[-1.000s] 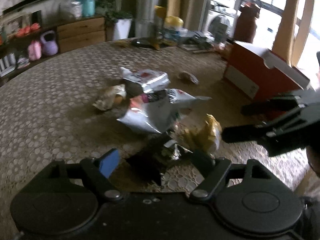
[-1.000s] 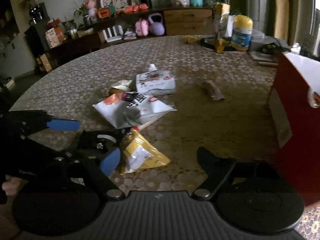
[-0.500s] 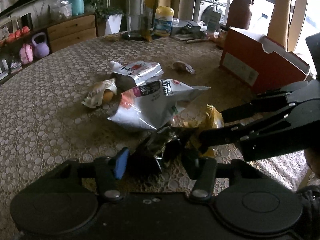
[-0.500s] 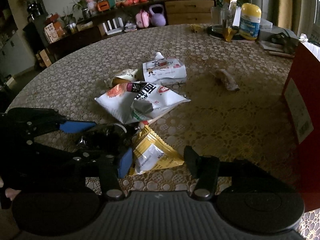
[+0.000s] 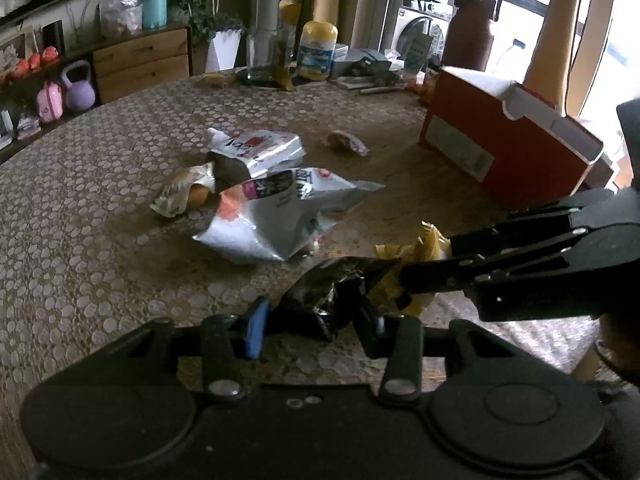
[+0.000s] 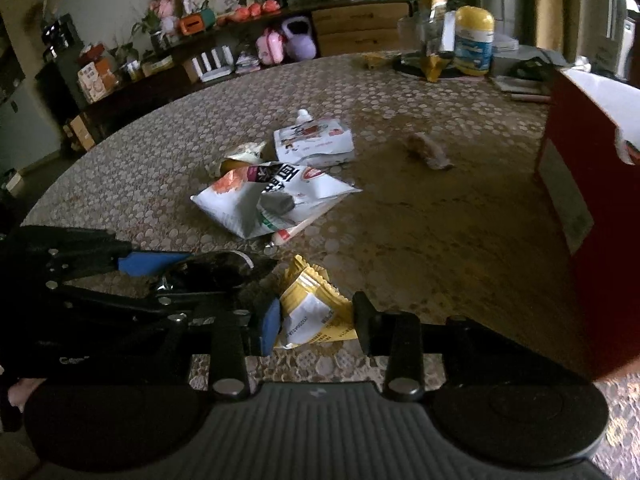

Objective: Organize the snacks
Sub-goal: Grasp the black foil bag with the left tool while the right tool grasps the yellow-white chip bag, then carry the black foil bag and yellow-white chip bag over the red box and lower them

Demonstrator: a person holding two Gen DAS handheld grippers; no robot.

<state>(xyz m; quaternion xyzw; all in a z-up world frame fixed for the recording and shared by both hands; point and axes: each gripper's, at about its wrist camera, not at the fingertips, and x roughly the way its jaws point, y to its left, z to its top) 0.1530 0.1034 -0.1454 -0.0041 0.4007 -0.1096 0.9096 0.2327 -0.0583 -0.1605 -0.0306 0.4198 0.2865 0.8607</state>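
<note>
Left claw (image 5: 310, 324) low over the bench (image 5: 100, 208), closed around a black packet (image 5: 328, 300), right claw (image 6: 314, 322) beside it, closed around a yellow packet (image 6: 312, 312), silver bag (image 5: 280, 216) ahead

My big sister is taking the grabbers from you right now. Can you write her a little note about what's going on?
Left tongs: closed around the black snack packet, low over the table.
Right tongs: fingers either side of the yellow snack packet; a firm grip cannot be confirmed.
Still loose on the table: big silver bag, white spout pouch, small wrapped bun, small brown snack.
Red box stands to the right.
Done: nothing seen put away. Left: every snack.
</note>
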